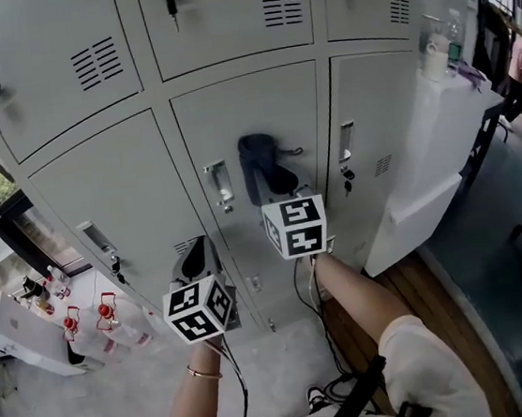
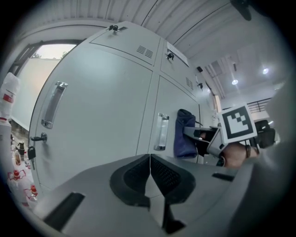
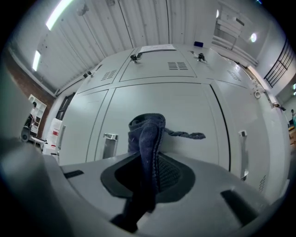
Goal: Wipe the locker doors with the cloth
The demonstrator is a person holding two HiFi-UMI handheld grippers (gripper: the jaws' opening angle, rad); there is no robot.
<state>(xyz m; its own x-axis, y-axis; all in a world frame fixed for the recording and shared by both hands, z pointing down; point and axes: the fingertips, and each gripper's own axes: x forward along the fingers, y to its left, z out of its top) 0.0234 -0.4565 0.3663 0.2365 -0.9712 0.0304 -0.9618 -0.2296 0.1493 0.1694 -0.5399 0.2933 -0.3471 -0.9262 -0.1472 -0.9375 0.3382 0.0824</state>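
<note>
Dark cloth (image 3: 147, 134) clamped in right gripper (image 3: 150, 163), bunched against locker door (image 3: 189, 109), left gripper (image 2: 150, 172) closed, empty

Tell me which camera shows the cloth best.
The right gripper view: the cloth fills the centre, close up, clamped between the right gripper's jaws in front of the door. The head view shows it small and dark above that gripper. The left gripper view shows it side-on, beside a handle.
</note>
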